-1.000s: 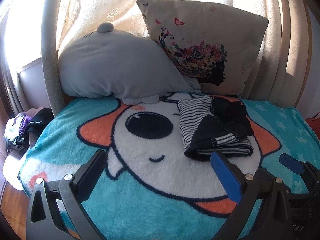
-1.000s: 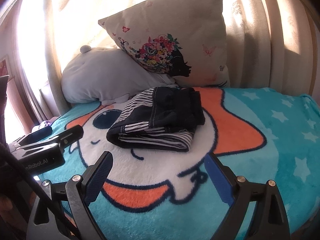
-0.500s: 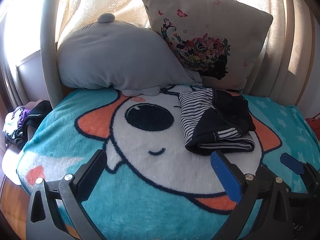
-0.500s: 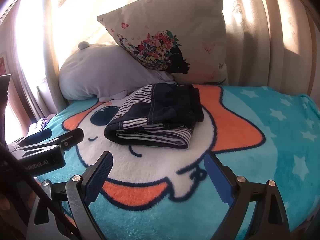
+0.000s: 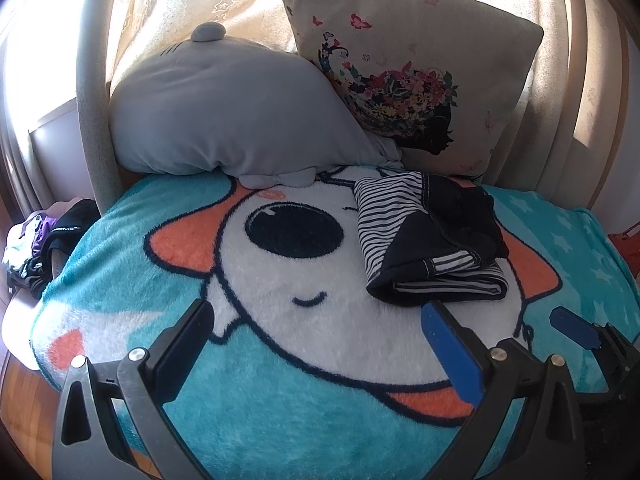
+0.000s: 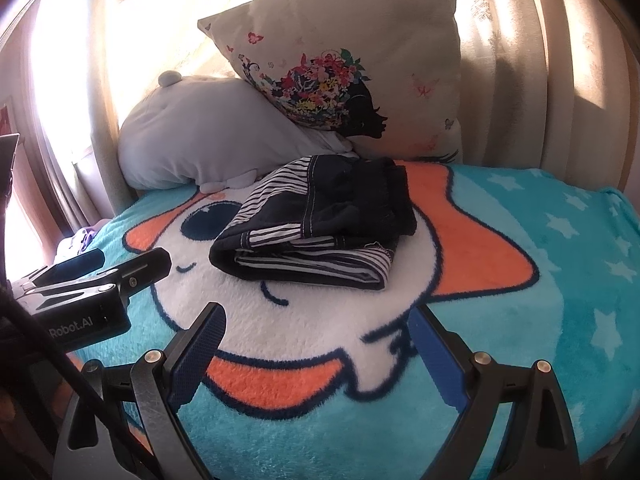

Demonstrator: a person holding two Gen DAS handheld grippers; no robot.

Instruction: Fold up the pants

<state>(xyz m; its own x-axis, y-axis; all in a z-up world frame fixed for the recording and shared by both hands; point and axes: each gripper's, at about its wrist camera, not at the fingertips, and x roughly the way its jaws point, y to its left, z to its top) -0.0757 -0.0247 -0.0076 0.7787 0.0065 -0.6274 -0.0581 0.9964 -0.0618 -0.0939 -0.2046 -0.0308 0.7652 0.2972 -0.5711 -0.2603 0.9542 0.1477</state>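
Dark navy pants with striped lining [image 5: 432, 240] lie folded in a compact stack on the teal cartoon blanket [image 5: 280, 408]; they also show in the right wrist view [image 6: 316, 228]. My left gripper [image 5: 316, 332] is open and empty, hovering near the blanket's front edge, just in front and left of the pants. My right gripper [image 6: 320, 340] is open and empty, in front of the pants and apart from them. The right gripper's blue tip shows at the left view's right edge [image 5: 576, 328]; the left gripper shows in the right wrist view [image 6: 120, 276].
A grey plush pillow [image 5: 224, 116] and a floral cushion [image 5: 416, 72] lean against the curtain behind the pants. A pile of clothes [image 5: 44, 236] lies off the blanket's left edge. A red object [image 5: 626, 248] sits at far right.
Both grippers drew slightly back and up from the pants; the pants stay folded and still. Both stay open.
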